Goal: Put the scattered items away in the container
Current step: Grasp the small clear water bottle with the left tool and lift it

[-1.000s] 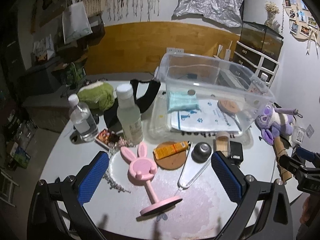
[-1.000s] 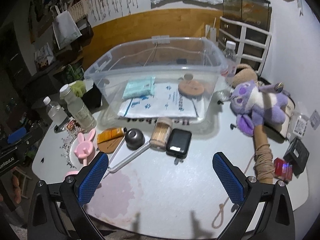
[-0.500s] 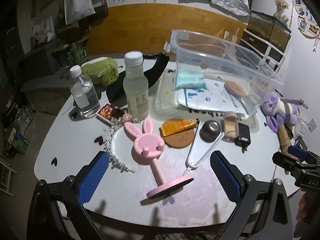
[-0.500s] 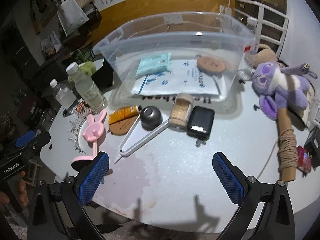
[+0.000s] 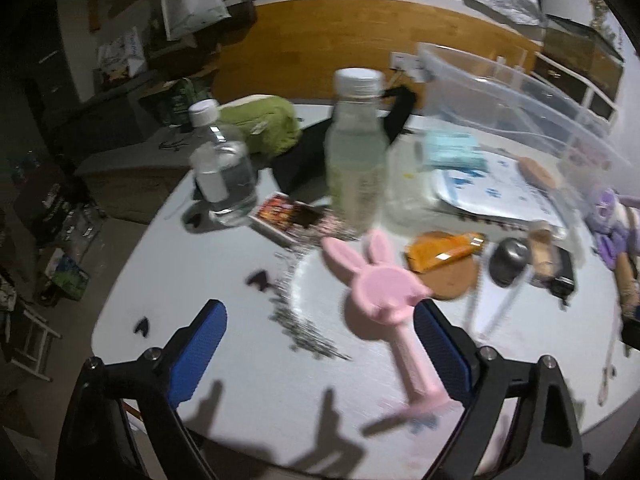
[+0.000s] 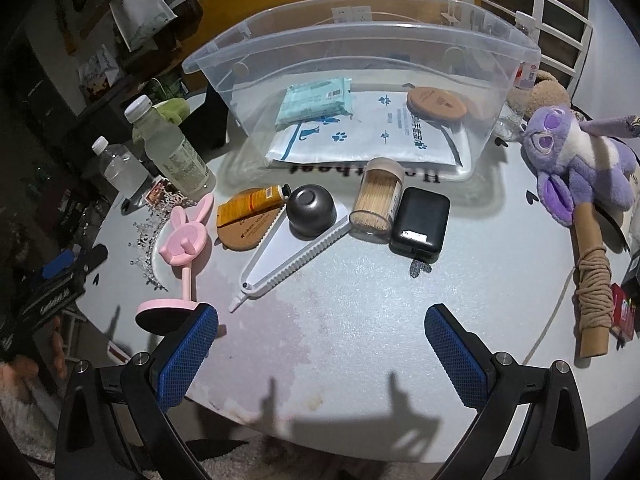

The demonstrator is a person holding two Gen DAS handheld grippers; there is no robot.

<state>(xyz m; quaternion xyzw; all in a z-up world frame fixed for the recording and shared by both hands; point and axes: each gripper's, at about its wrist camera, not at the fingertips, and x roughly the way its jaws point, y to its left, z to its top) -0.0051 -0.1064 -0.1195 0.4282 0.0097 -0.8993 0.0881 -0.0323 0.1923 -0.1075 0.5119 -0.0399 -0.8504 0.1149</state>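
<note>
We see the clear plastic container (image 6: 360, 80) at the far side of the round white table (image 6: 360, 320), its walls thin and see-through. Inside it lie a pale teal soft pack (image 6: 316, 100), a flat white pouch (image 6: 368, 136) printed with blue paw marks, and a round tan disc (image 6: 436, 103) at its right end.

Just in front of the container, the scattered things sit in a loose row: a glossy orange tube (image 6: 250, 204) resting on a round cork coaster (image 6: 244, 232), a dark upturned bowl (image 6: 311, 210) on a white ribbed triangular holder (image 6: 292, 252), a clear jar of toothpicks (image 6: 376, 196) and, touching it, a smooth black rounded case (image 6: 420, 220). To the left, a pink rabbit-eared stand (image 5: 384, 292) lies on its side beside two capped clear bottles (image 5: 356, 148). On the right lie a fuzzy purple plush (image 6: 576, 160) and a cardboard tube wound with twine (image 6: 592, 280).

Our left gripper (image 5: 320, 356) hangs wide open over the near table edge with nothing between its blue textured pads; the pink stand's stem crosses just by the right pad. Our right gripper (image 6: 320, 356) is likewise spread wide and empty.
</note>
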